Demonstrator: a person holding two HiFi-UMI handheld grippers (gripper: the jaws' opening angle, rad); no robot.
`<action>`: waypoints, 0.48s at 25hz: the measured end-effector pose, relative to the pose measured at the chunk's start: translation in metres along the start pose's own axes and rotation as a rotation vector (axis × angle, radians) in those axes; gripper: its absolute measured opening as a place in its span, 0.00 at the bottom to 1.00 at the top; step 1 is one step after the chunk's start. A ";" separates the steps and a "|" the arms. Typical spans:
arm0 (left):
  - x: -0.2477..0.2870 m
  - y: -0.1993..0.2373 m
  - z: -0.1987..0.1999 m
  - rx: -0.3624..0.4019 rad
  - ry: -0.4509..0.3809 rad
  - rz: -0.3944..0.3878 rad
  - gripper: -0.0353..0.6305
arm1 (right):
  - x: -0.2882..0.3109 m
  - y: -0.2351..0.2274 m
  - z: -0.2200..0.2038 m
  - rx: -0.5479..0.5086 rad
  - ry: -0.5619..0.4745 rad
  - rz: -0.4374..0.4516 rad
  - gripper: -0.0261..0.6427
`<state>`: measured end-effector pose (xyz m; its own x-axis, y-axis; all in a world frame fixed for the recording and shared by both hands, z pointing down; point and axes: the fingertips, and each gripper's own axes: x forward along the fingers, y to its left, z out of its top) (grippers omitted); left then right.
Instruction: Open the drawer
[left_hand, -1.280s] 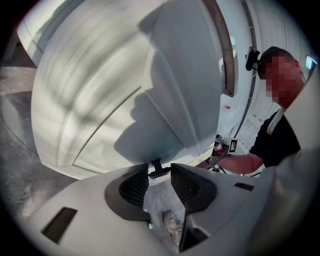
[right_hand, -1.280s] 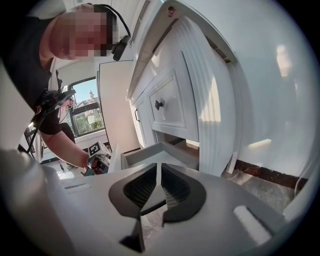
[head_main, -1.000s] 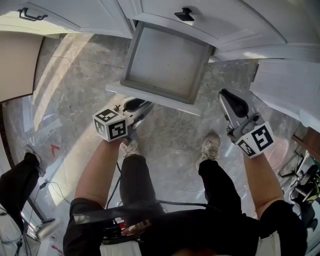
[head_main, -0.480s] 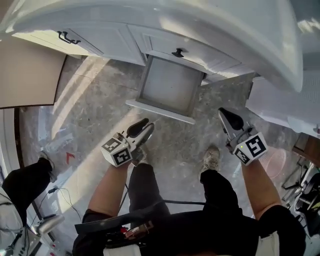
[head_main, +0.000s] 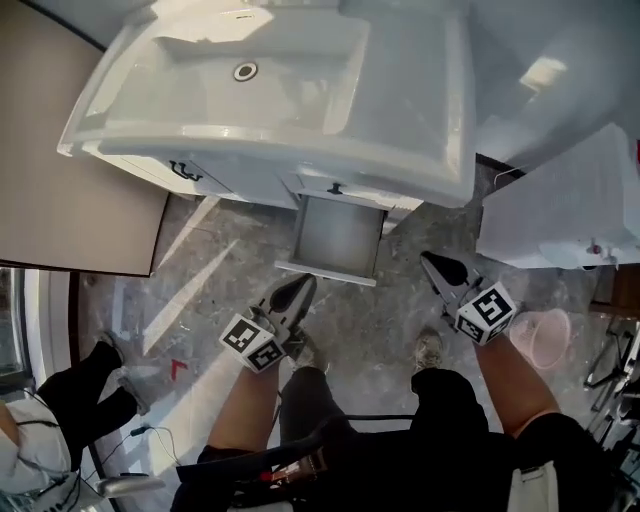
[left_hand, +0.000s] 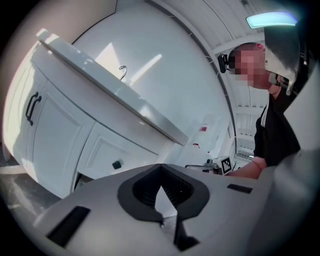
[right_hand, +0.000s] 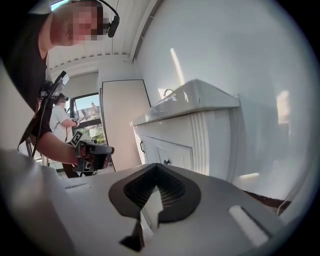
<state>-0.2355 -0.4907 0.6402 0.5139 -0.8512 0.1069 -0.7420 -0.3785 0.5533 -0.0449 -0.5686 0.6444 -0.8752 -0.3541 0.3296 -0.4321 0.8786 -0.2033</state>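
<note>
Looking down in the head view: drawer (head_main: 337, 236) pulled out from the base of the white vanity (head_main: 225, 165), directly under a knobbed front panel (head_main: 336, 188) and the sink basin (head_main: 255, 75). Left gripper (head_main: 303, 285) and right gripper (head_main: 430, 262) well apart from the drawer, nearer the person than its front edge, 1 to each side, touching nothing. Both sets of fingers pointed toward the vanity.

Left gripper view: left gripper (left_hand: 161, 197) with its 2 jaws just now closing to tip-to-tip contact, nothing between them. Knobbed front panel (left_hand: 116, 164) visible beyond the fingers; drawer beneath it hidden behind the gripper body. Right gripper off to the right.

Right gripper view: right gripper (right_hand: 150, 200) with jaws pressed together, holding nothing. Vanity (right_hand: 170, 145) ahead of the fingers; drawer not discernible behind the gripper body. Left gripper at the left.
</note>
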 end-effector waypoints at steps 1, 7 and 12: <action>0.002 -0.009 0.018 0.017 -0.010 -0.003 0.05 | -0.005 0.001 0.012 -0.011 -0.007 -0.003 0.04; 0.010 -0.079 0.103 0.130 -0.006 0.000 0.05 | -0.058 -0.011 0.085 -0.021 -0.048 -0.076 0.04; 0.011 -0.142 0.182 0.148 -0.083 -0.066 0.05 | -0.092 -0.015 0.147 -0.020 -0.064 -0.119 0.04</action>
<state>-0.2026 -0.5128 0.4126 0.5306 -0.8476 0.0024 -0.7665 -0.4786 0.4283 0.0098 -0.5963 0.4811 -0.8304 -0.4753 0.2906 -0.5297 0.8353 -0.1475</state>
